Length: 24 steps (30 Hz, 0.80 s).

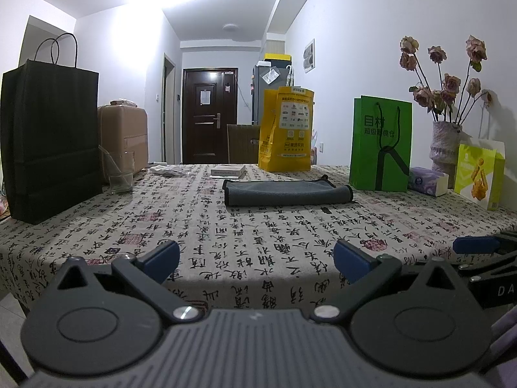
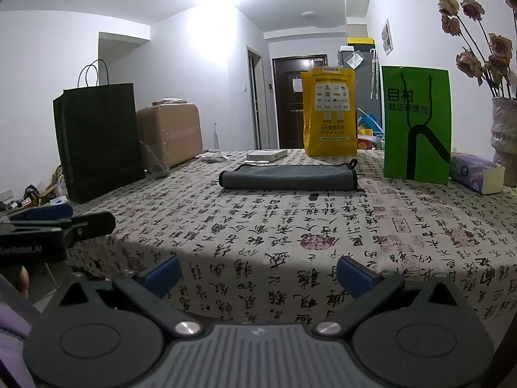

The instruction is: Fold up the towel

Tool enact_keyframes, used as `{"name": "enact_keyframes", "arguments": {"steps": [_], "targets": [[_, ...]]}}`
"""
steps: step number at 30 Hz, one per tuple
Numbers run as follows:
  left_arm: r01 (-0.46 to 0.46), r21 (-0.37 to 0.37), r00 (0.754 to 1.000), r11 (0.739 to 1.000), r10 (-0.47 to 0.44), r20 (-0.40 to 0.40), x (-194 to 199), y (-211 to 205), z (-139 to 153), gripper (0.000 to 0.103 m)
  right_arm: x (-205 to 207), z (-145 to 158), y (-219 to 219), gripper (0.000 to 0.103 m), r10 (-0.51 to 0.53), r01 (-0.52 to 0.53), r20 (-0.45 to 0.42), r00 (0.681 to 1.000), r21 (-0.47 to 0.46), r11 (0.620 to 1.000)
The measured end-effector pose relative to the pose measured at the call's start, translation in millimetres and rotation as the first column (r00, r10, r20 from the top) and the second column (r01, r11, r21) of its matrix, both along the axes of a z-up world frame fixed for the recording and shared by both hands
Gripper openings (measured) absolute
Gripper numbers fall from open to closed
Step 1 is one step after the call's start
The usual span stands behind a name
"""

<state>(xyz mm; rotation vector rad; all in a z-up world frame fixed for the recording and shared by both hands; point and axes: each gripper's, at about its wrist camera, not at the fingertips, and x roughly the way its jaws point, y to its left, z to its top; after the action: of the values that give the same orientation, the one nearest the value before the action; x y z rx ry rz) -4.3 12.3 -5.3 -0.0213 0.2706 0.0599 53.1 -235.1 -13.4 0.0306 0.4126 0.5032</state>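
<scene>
A grey towel [image 1: 287,192] with dark trim lies folded on the far middle of the calligraphy-print tablecloth [image 1: 245,236]; it also shows in the right wrist view [image 2: 288,177]. My left gripper [image 1: 257,260] is open and empty at the near table edge, far from the towel. My right gripper [image 2: 258,276] is open and empty, also at the near edge. The right gripper's blue pad shows at the right of the left wrist view [image 1: 475,245], and the left gripper at the left of the right wrist view [image 2: 55,223].
A black paper bag [image 1: 51,142] and a glass [image 1: 120,173] stand at left. A yellow bag [image 1: 286,129], green bag [image 1: 381,144], tissue pack [image 1: 428,181], flower vase [image 1: 447,145] and snack box [image 1: 480,177] line the back and right. A flat white box [image 1: 227,171] lies behind the towel.
</scene>
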Motion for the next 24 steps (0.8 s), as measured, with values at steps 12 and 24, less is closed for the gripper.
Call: {"name": "enact_keyframes", "arguments": {"steps": [12,24], "targets": [[0.003,0.003,1.0,1.0,-0.003,-0.011,1.7,-0.4,-2.1,0.103,-0.6,-1.5,0.1,0.103,-0.001,0.001,-0.004,1.0,0.001,1.0],[0.004,0.003,1.0,1.0,-0.004,-0.013,1.6,-0.3,-3.1,0.103,0.1,-3.4,-0.3,0.103,-0.01,0.01,-0.012,1.0,0.002,1.0]]}}
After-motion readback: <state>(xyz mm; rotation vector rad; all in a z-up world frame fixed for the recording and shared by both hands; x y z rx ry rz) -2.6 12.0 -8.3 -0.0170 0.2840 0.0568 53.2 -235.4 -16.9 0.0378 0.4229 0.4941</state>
